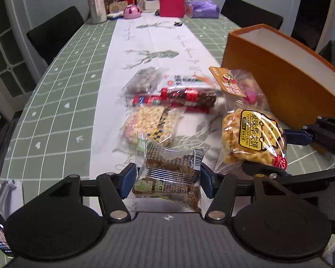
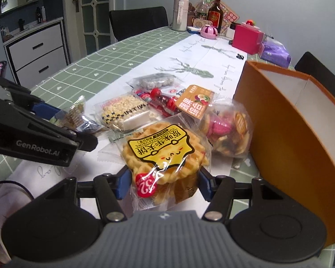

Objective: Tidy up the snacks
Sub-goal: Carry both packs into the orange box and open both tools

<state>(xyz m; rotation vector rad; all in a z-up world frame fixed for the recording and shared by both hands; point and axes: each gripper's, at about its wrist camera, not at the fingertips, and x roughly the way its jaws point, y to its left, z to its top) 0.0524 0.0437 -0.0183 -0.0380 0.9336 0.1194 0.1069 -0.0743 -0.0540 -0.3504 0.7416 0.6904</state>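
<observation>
Beside the orange box [image 2: 297, 138], the right gripper [image 2: 163, 184] clamps a waffle pack [image 2: 165, 154]; the left gripper [image 1: 167, 181] grips a brown snack [image 1: 169, 169].

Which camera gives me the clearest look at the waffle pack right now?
The right wrist view: the waffle pack sits front and centre in the right claw, its yellow label fully showing. The left wrist view shows the same pack off to the right, at an angle, with its lower edge behind the claw arm.
</observation>
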